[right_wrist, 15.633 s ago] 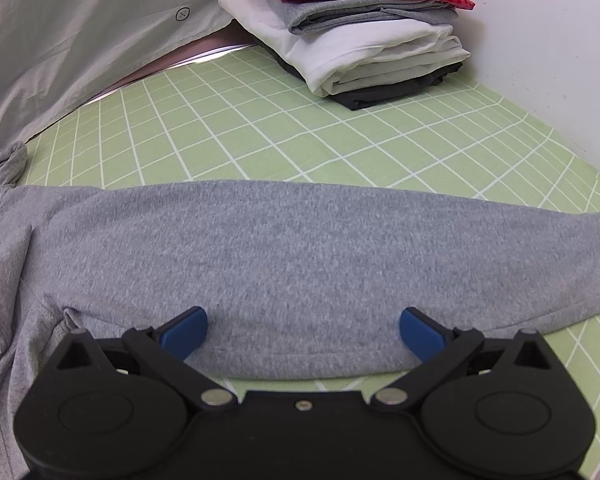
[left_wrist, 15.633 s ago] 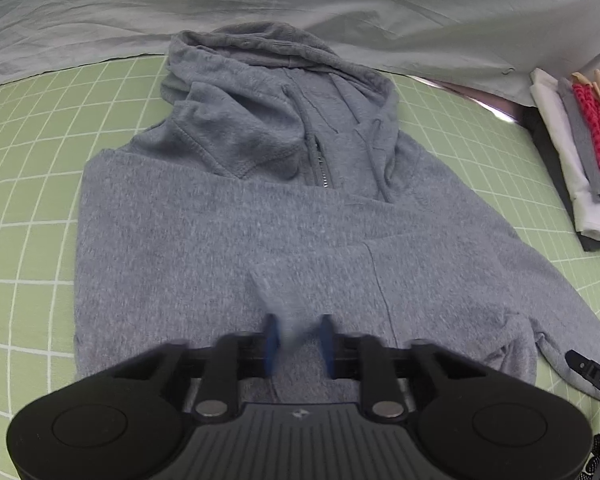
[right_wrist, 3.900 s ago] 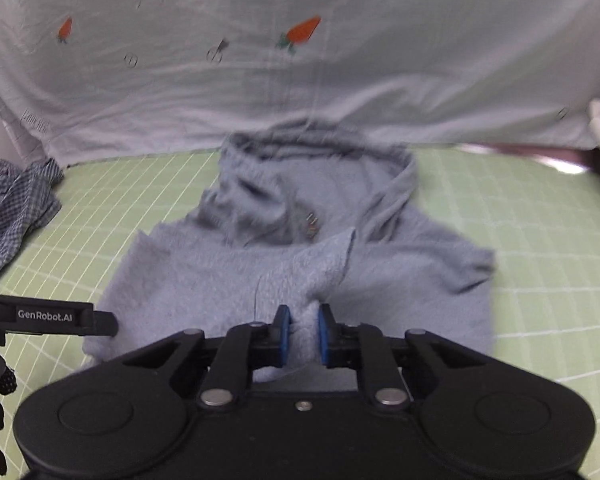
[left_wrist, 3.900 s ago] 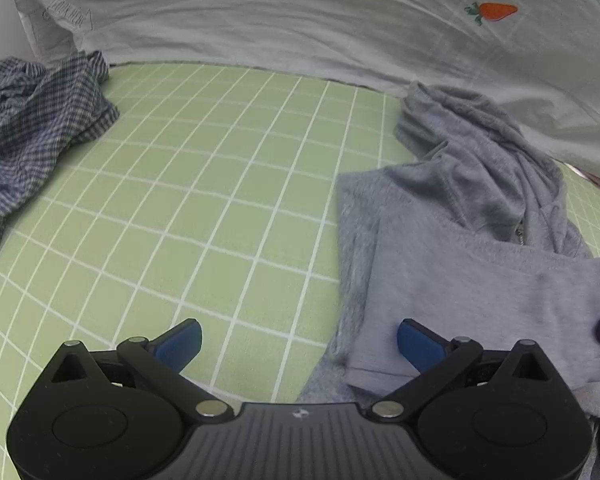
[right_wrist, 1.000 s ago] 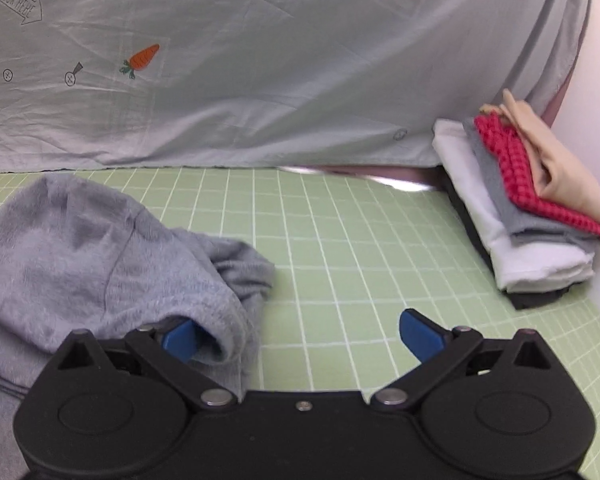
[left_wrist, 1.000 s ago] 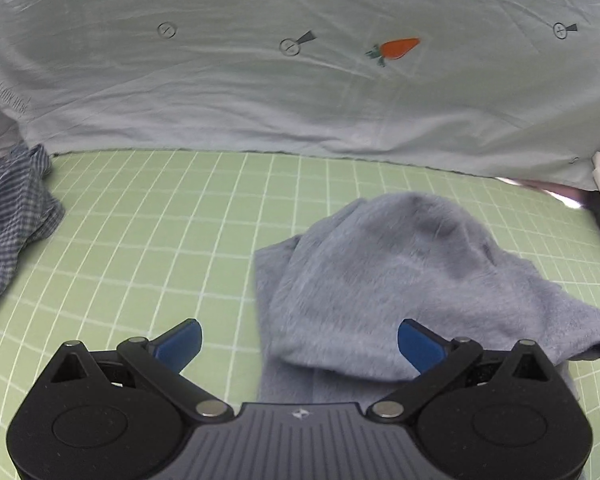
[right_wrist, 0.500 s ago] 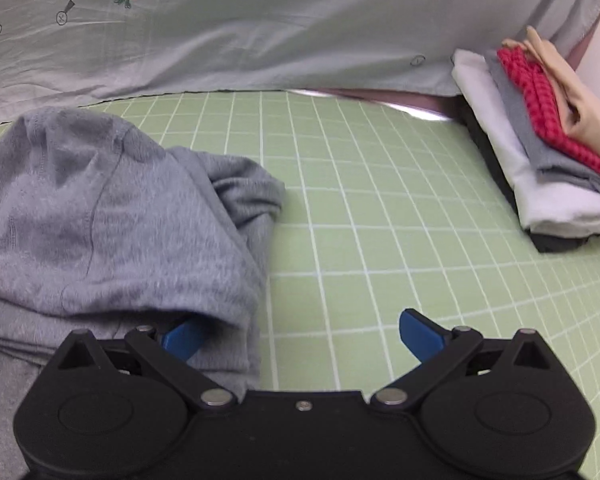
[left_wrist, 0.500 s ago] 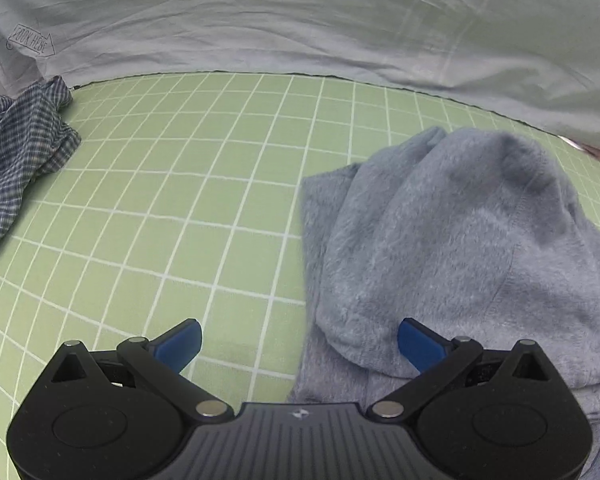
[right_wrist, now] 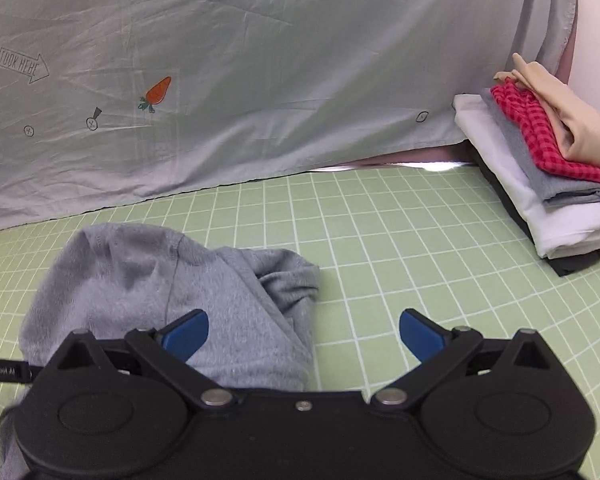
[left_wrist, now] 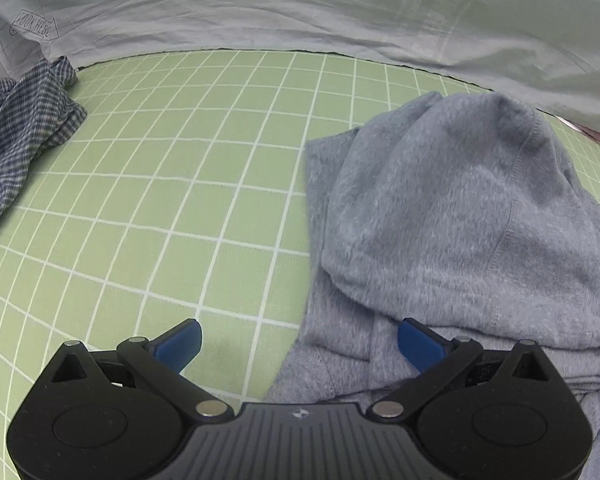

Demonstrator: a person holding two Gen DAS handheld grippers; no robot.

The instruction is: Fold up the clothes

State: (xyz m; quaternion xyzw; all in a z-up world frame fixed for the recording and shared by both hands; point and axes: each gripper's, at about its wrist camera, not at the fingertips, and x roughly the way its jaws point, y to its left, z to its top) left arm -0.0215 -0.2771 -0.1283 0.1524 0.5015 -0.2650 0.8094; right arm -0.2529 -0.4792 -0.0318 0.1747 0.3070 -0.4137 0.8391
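Hoodie (left_wrist: 452, 216) now folded, hood flipped over, between both wide-spread claws.

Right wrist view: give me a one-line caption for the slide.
Open right gripper over a partly folded grey hoodie on the green grid mat, folded stack at right.

The grey hoodie (left_wrist: 452, 216) is soft, fuzzy knit cloth. The green mat (left_wrist: 180, 184) looks smooth and matt. The backdrop sheet (right_wrist: 240, 80) is thin, creased fabric.
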